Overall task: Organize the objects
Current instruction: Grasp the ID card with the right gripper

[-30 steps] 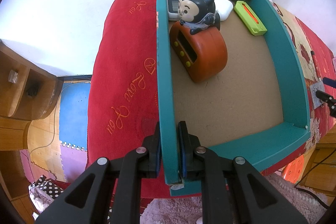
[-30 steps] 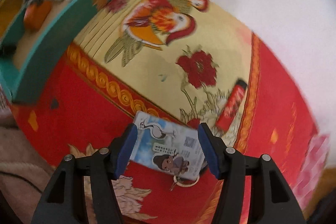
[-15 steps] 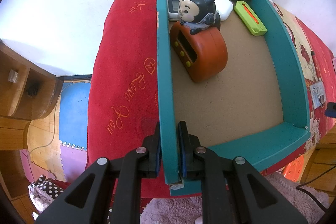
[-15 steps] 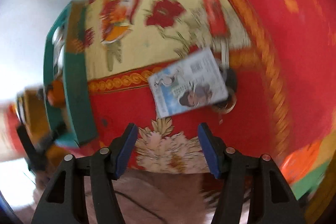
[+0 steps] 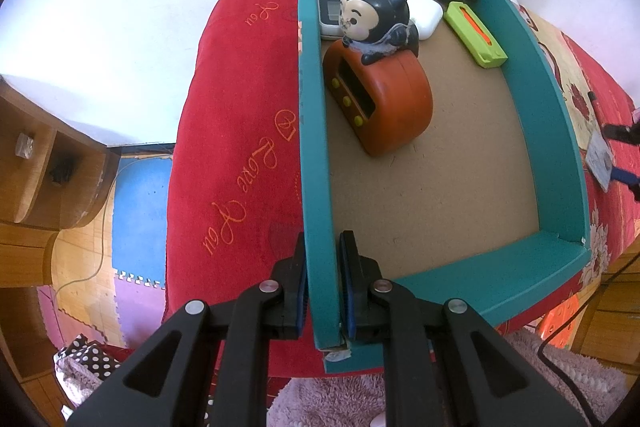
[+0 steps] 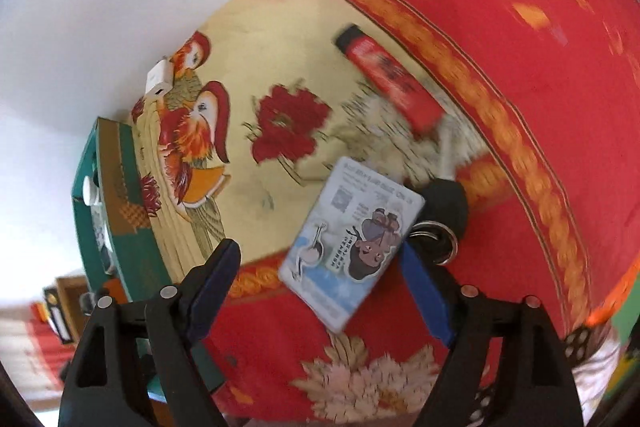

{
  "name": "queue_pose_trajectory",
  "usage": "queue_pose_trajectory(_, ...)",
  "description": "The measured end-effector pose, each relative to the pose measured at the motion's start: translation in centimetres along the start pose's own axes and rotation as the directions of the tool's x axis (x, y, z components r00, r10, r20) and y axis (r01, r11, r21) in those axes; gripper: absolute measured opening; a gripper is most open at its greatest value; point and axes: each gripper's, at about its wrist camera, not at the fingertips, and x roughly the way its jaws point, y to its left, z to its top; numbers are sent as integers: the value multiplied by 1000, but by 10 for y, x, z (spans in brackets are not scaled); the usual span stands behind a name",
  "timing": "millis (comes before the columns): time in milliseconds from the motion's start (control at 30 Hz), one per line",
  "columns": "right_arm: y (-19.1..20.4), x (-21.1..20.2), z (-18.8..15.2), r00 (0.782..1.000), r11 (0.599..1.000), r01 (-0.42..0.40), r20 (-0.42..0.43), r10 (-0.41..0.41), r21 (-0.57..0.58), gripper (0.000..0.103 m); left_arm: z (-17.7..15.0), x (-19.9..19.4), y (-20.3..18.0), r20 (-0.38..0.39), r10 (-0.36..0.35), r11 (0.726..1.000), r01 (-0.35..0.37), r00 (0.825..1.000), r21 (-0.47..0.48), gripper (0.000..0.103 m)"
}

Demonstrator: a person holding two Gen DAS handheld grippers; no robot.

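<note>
1. In the left view, our left gripper (image 5: 323, 283) still pinches the stiff green wall of the box (image 5: 560, 131) at 6 o'clock. Nothing there has moved.
2. In the right view, our right gripper (image 6: 320, 287), wide open, has swung around the flat, shiny card (image 6: 352, 243). The card now lies between its fingers on the soft blanket (image 6: 500, 27), so we guess a grab comes next.

- The left wrist view sits close behind the left gripper (image 5: 323, 283), looking forward and down along the teal box's (image 5: 316, 155) near wall into its interior.
- The right wrist view hangs close over the bedspread (image 6: 500, 39), facing down past its fingers at the illustrated card (image 6: 352, 239).
- Both views share the teal box (image 6: 120, 211) and the card (image 5: 600, 163).
</note>
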Motion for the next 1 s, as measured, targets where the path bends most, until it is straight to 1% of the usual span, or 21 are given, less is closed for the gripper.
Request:
queue_pose_trajectory(100, 13, 7, 8, 999, 996, 32, 9, -32, -81, 84, 0, 0, 0, 0, 0, 1000, 0, 1000, -1, 11)
queue_pose_trajectory(167, 21, 10, 7, 997, 989, 78, 12, -77, -124, 84, 0, 0, 0, 0, 0, 1000, 0, 1000, -1, 11)
queue_pose_trajectory(233, 30, 14, 4, 992, 977, 126, 38, -121, -173, 84, 0, 0, 0, 0, 0, 1000, 0, 1000, -1, 11)
queue_pose_trajectory(300, 40, 20, -1, 981, 955, 191, 65, -181, -228, 85, 1, 1, 1, 0, 0, 1000, 0, 1000, -2, 11)
queue_pose_trajectory(367, 54, 28, -9, 965, 918, 261, 97, -243, -298, 85, 0, 1, 1, 0, -1, 1000, 1, 1000, -2, 11)
queue_pose_trajectory(400, 60, 33, -15, 953, 891, 303, 120, -279, -337, 85, 1, 1, 1, 0, -1, 1000, 1, 1000, -2, 11)
queue_pose_trajectory(467, 65, 34, -20, 957, 887, 289, 143, -253, -362, 82, 0, 0, 1, 0, -1, 1000, 1, 1000, -1, 11)
queue_pose_trajectory(500, 68, 34, -22, 954, 878, 298, 154, -258, -374, 78, 1, 0, 1, 0, -1, 1000, 1, 1000, -1, 11)
queue_pose_trajectory(533, 69, 33, -23, 955, 875, 293, 162, -248, -385, 69, 0, 0, 1, 0, -1, 1000, 1, 1000, -2, 11)
queue_pose_trajectory(567, 70, 32, -24, 955, 870, 291, 172, -241, -398, 67, 0, 0, 1, 0, -1, 1000, 1, 1000, -1, 11)
queue_pose_trajectory(733, 72, 30, -31, 961, 852, 268, 182, -206, -451, 65, 0, 1, 1, 1, -1, 1000, 1, 1000, -2, 12)
queue_pose_trajectory(833, 75, 31, -37, 966, 857, 246, 184, -180, -453, 63, 1, 1, 1, 0, -2, 1000, 2, 1000, 1, 12)
queue_pose_trajectory(867, 71, 26, -41, 968, 862, 236, 183, -169, -448, 62, 1, 1, 1, 1, -2, 1000, 2, 1000, 1, 12)
queue_pose_trajectory(900, 71, 25, -41, 971, 869, 223, 184, -156, -442, 51, 1, 1, 1, 0, -2, 1000, 2, 1000, 1, 12)
queue_pose_trajectory(933, 67, 18, -42, 972, 873, 208, 190, -135, -442, 35, 1, 1, 1, 0, -2, 1000, 2, 1000, 1, 12)
queue_pose_trajectory(967, 67, 13, -43, 973, 874, 196, 200, -116, -445, 31, 1, 1, 1, 1, -2, 1000, 2, 1000, 0, 12)
queue_pose_trajectory(1000, 65, 6, -43, 971, 871, 205, 208, -122, -446, 30, 1, 1, 1, 0, -2, 1000, 2, 1000, 1, 12)
